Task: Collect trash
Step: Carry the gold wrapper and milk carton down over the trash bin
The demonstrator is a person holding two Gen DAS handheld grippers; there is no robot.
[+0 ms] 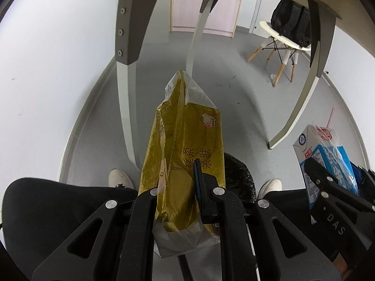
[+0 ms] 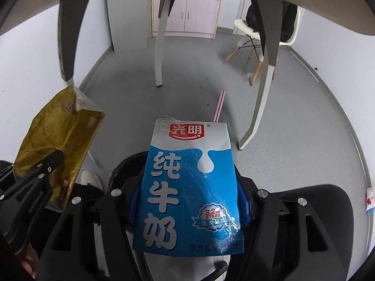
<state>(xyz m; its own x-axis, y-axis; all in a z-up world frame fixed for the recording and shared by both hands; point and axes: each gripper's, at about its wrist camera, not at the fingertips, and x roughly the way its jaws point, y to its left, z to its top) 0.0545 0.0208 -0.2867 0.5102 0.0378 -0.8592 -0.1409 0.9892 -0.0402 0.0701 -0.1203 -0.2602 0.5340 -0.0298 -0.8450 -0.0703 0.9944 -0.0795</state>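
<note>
My left gripper (image 1: pixel 182 182) is shut on a crumpled gold plastic wrapper (image 1: pixel 187 145) that stands up between its fingers. The same gold wrapper (image 2: pixel 56 135) shows at the left of the right wrist view. My right gripper (image 2: pixel 189 187) is shut on a blue and white milk carton (image 2: pixel 189 187) with a pink straw (image 2: pixel 219 106) sticking out of its top. That carton (image 1: pixel 325 159) appears at the right of the left wrist view. Below both loads sits a bin lined with a black bag (image 1: pixel 236 173), its rim (image 2: pixel 126 164) partly hidden by the carton.
I am under a table with curved grey and white legs (image 1: pixel 124 75). A person's dark trousers (image 1: pixel 58 194) and white shoes (image 1: pixel 120 179) flank the bin. A chair with a black backpack (image 1: pixel 290 25) and a pink cabinet (image 1: pixel 206 7) stand farther off on the grey floor.
</note>
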